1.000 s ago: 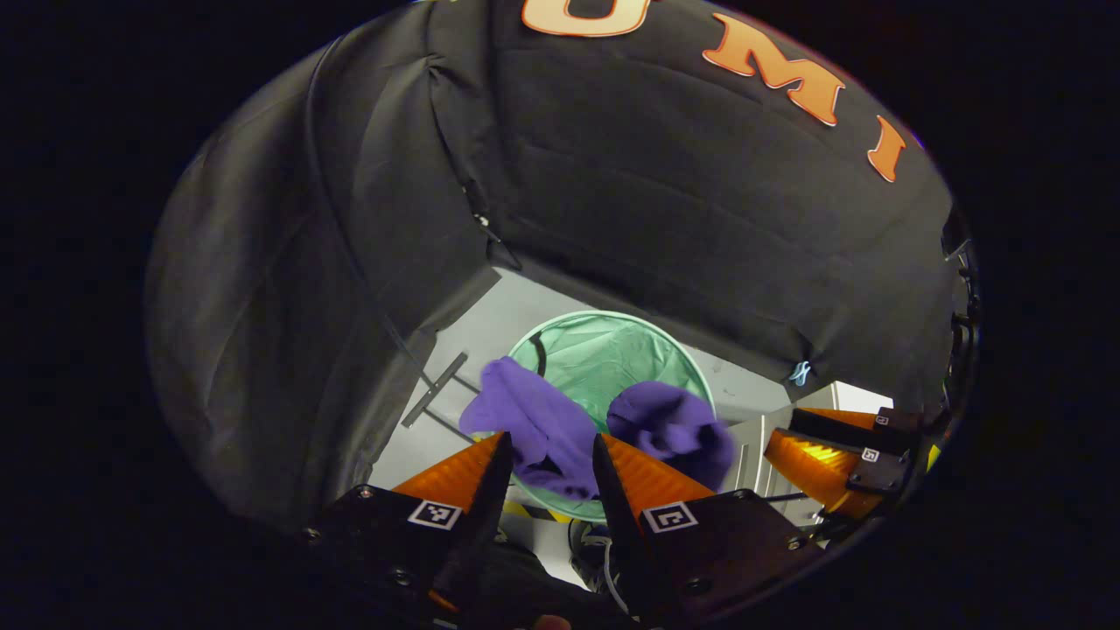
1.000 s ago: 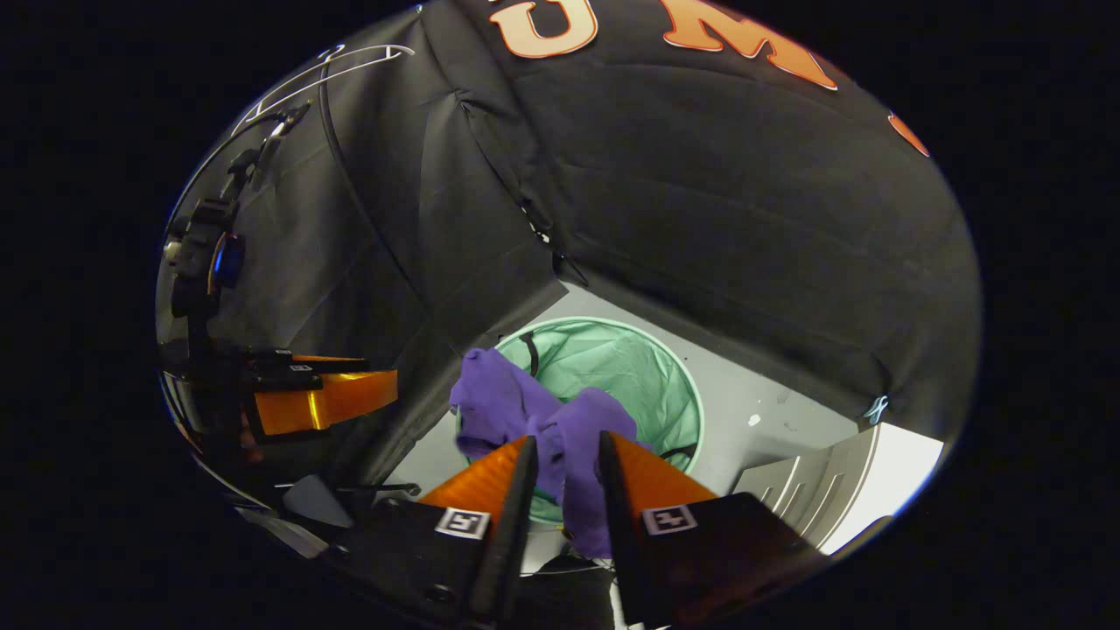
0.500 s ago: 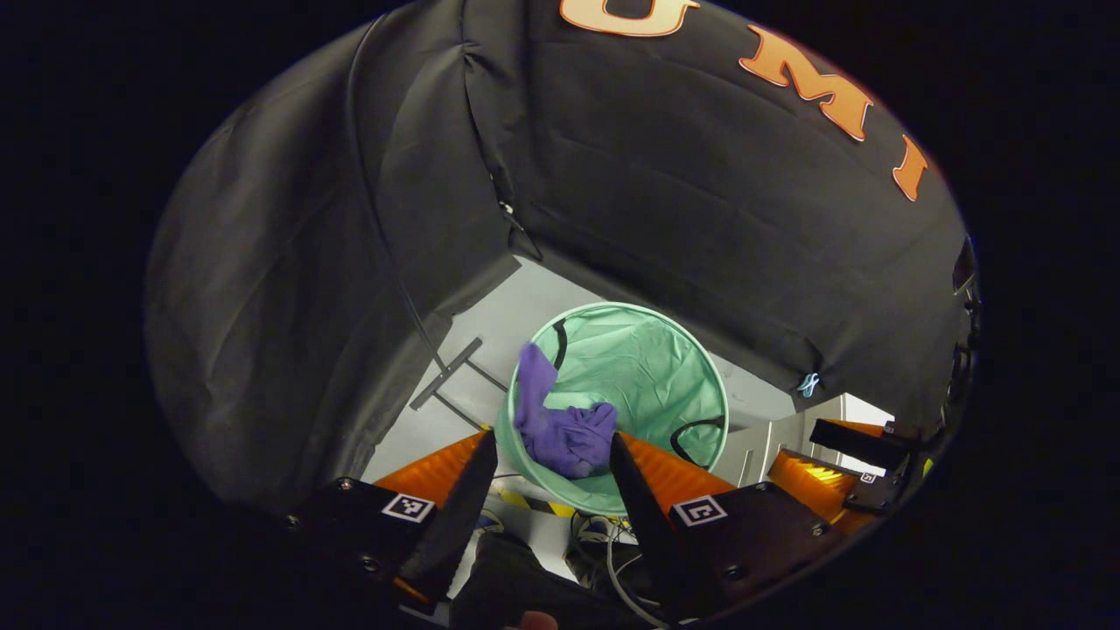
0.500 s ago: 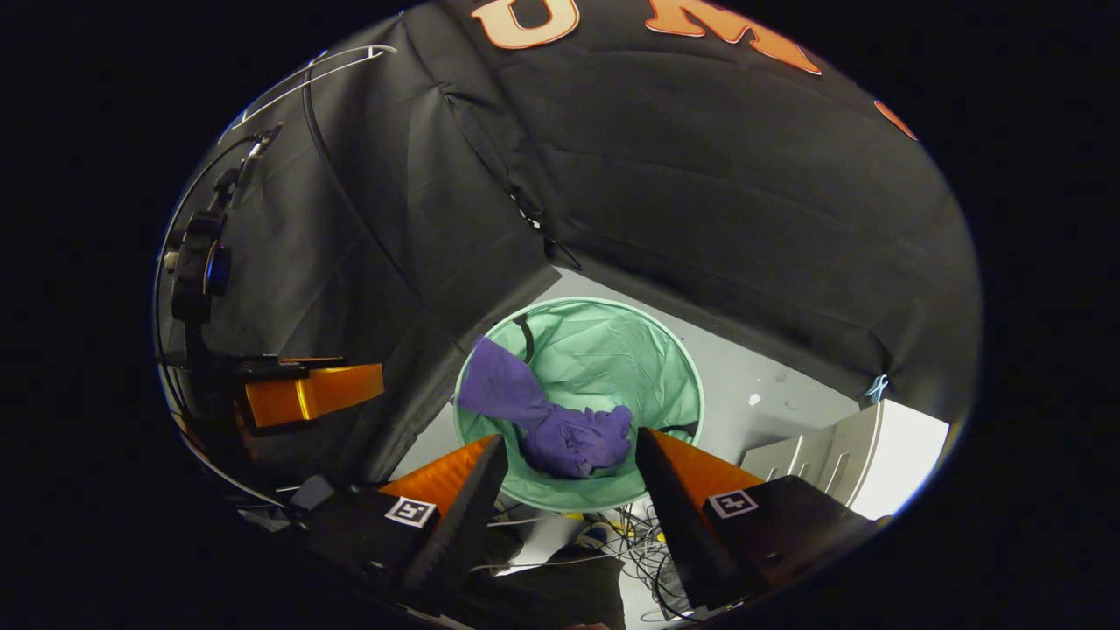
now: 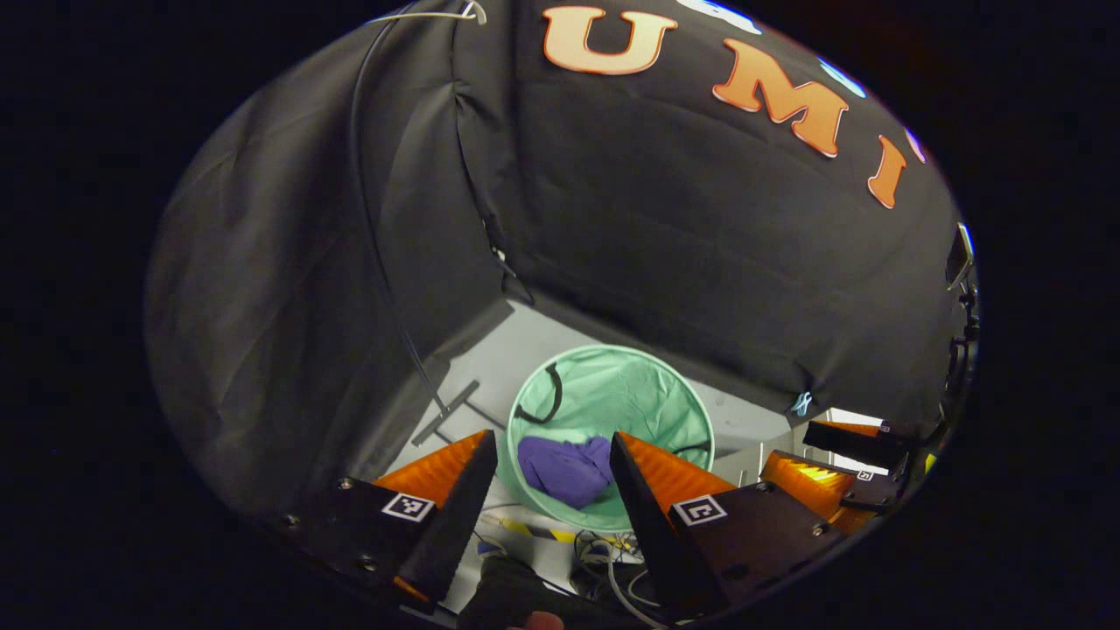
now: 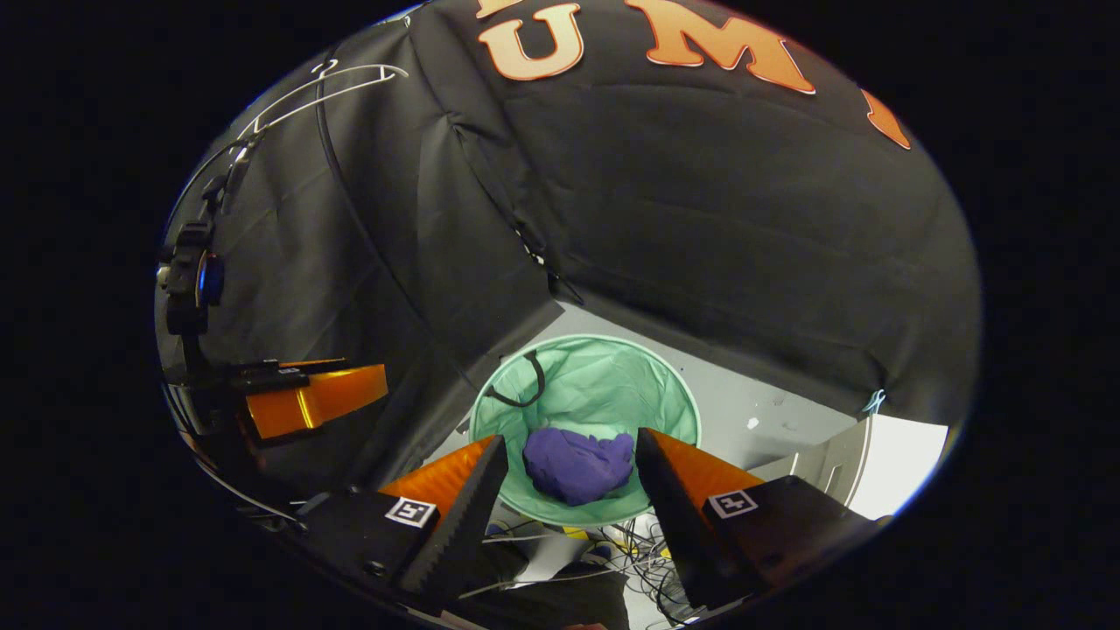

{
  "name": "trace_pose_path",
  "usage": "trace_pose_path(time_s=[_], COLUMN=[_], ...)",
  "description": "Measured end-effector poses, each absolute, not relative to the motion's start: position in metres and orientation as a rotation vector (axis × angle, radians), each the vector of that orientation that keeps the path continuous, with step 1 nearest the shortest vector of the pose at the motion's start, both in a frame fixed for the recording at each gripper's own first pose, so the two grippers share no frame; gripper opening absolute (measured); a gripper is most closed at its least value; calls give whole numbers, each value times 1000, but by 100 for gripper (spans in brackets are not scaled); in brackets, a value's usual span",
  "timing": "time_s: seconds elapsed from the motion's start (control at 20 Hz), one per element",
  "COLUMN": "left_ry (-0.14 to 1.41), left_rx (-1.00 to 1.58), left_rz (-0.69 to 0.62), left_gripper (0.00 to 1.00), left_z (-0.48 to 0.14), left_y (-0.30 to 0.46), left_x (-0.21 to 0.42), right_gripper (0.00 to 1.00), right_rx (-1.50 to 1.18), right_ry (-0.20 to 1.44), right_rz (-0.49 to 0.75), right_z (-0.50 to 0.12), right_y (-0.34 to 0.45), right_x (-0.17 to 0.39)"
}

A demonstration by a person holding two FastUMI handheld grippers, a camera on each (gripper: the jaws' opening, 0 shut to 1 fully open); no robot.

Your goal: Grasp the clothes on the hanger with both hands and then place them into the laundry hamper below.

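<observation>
The purple garment [image 5: 564,468] [image 6: 579,464] lies crumpled inside the round green hamper [image 5: 647,394] [image 6: 604,385] on the floor below. My left gripper [image 5: 551,451] hangs above the hamper, open, with nothing between its fingers. My right gripper [image 6: 569,451] is also open and empty above the hamper. In the left gripper view the right gripper [image 5: 831,455] shows at the far right. In the right gripper view the left gripper [image 6: 306,398] shows at the left. A white wire hanger [image 6: 324,87] [image 5: 437,14] hangs bare at the top.
Black cloth walls close in the booth behind and to the left. A thin stand with a dark pole [image 5: 385,262] and floor base [image 5: 446,411] rises left of the hamper. Cables [image 6: 630,551] lie on the pale floor in front of it.
Both grippers opened and let go of the purple garment. It dropped fully into the hamper, where it now lies bunched. Both grippers rose slightly.
</observation>
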State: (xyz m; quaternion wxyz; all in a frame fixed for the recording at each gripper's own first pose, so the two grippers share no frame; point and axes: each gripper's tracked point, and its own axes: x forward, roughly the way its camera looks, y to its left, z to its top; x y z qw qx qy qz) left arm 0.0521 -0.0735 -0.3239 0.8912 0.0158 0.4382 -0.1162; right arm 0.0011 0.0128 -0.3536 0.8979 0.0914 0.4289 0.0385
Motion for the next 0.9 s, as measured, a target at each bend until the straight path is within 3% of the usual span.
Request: trace_pose_path(time_s=[0.4, 0.75, 0.9], left_ry=[690, 401, 259], left_rx=[-64, -89, -91], left_rz=[-233, -205, -195], left_gripper=[85, 84, 83], left_z=[-216, -95, -65], left_y=[-67, -52, -41], left_x=[79, 82, 81], right_gripper=[97, 100, 97], right_rx=[160, 133, 149], right_ry=[603, 358, 294], right_rz=[62, 20, -2], right_z=[-225, -126, -93], right_y=[6, -17, -28], right_x=[42, 52, 54])
